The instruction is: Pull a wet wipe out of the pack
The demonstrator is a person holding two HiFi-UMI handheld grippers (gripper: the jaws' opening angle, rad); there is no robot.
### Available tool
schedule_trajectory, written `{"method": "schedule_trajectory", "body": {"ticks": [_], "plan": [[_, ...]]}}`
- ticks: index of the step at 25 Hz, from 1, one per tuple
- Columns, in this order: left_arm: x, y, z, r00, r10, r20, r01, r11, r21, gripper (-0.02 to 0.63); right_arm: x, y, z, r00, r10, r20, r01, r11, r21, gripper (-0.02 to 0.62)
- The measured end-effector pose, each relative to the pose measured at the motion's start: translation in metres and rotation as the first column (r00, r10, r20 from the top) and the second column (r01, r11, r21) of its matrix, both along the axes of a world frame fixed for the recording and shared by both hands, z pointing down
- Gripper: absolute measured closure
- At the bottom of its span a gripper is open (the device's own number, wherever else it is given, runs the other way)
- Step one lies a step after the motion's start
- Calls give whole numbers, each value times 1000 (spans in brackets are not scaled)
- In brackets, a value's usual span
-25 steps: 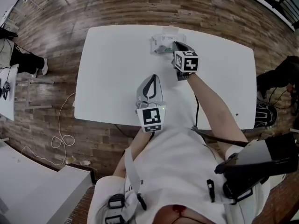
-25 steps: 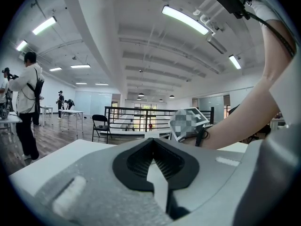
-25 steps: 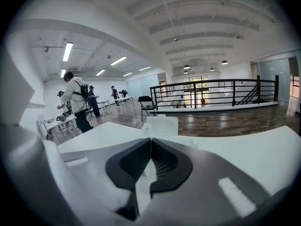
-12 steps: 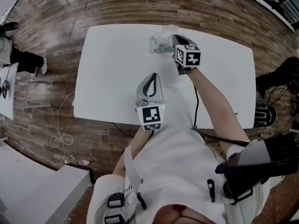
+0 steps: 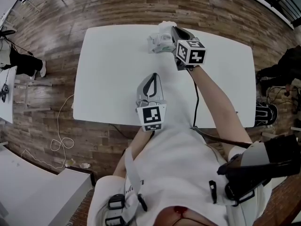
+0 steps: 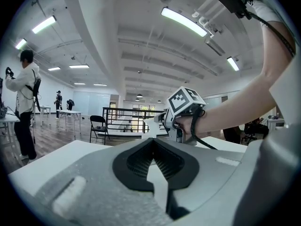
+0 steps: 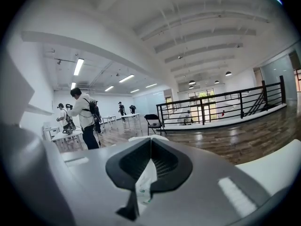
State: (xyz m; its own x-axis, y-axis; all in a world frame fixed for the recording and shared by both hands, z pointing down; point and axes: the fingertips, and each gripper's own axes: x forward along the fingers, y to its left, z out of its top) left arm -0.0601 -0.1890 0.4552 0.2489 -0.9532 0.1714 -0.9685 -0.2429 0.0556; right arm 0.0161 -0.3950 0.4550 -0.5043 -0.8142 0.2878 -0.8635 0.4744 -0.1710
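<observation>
White laminate desk (image 5: pixel 108 74) on a wood-plank floor (image 5: pixel 51 140). The pack (image 5: pixel 158 43) of wet wipes lies near the far edge of the desk, just beside the tip of the right tongs (image 5: pixel 173 30).

Right tongs: held by the person's outstretched right arm, above the desk and pointing toward the far edge. In the right gripper view the two pads are pressed together at the tip on a thin white wet wipe (image 7: pixel 146 175). The sheet hangs down from the closed tip through the gap behind the pads. Small green print shows at its lower end. In the head view a white fold of the wet wipe (image 5: pixel 165 26) stands above the pack, at the tongs' tip.

Left tongs (image 5: pixel 151 78): over the near half of the desk, well apart from the pack. In the left gripper view the pads meet at the tip with nothing between them; only bare desk shows through the gap behind them.
</observation>
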Motion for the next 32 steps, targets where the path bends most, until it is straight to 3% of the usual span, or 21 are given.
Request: {"method": "schedule_trajectory", "body": {"ticks": [5, 17, 32], "plan": [[6, 0, -2, 1000, 15, -1, -15, 1000, 7, 604, 3, 0, -29, 999, 5, 45, -7, 998, 61, 588], [20, 4, -3, 999, 49, -7, -49, 999, 8, 604, 15, 16, -60, 1000, -13, 27, 9, 988, 157, 588], [54, 13, -4, 991, 132, -5, -132, 991, 6, 604, 91, 49, -61, 995, 98, 25, -100, 981, 168, 588]]}}
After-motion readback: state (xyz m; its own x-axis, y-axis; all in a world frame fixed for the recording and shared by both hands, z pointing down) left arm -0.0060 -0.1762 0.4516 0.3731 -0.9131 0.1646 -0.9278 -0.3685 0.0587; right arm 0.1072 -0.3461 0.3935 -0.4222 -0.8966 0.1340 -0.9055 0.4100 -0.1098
